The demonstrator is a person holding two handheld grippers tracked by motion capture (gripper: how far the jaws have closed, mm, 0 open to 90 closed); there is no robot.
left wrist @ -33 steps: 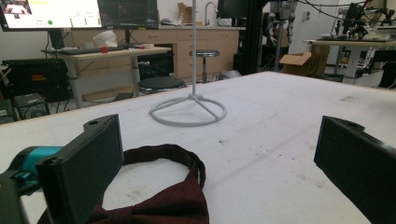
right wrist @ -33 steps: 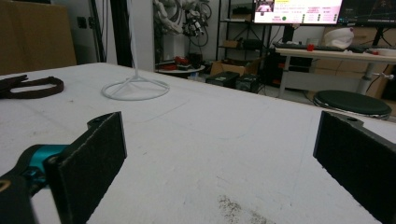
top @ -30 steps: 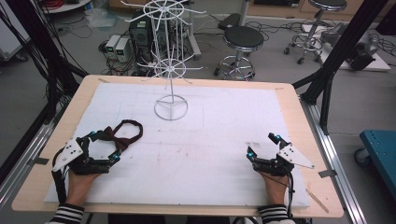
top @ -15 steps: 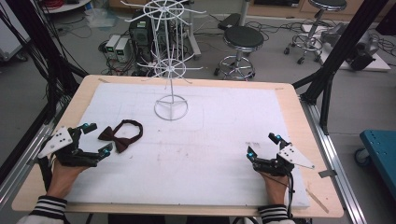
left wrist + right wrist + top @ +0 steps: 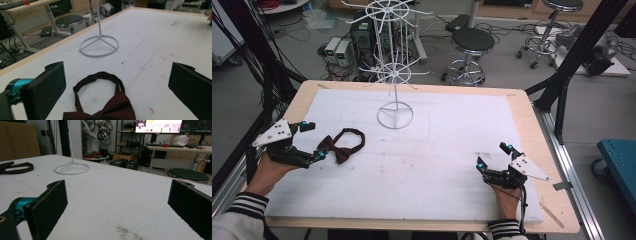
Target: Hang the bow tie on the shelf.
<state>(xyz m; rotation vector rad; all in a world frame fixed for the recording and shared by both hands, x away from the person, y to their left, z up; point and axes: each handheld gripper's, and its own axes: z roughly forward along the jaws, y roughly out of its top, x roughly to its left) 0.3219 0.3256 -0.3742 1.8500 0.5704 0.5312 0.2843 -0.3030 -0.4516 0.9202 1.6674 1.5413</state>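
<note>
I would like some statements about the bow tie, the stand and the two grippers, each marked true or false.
1. The bow tie lies flat on the white table cover. True.
2. The left gripper is shut on the bow tie. False: its jaws stand wide open, the tie just ahead of them.
3. The bow tie hangs on the white wire stand. False: nothing hangs on the stand's arms.
4. The right gripper is open and holds nothing. True.

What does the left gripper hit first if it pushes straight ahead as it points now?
Likely the dark red fabric bow tie, lying flat between the left gripper's open fingers. Beyond it stands the white wire stand's ring base. Depth is uncertain.
</note>
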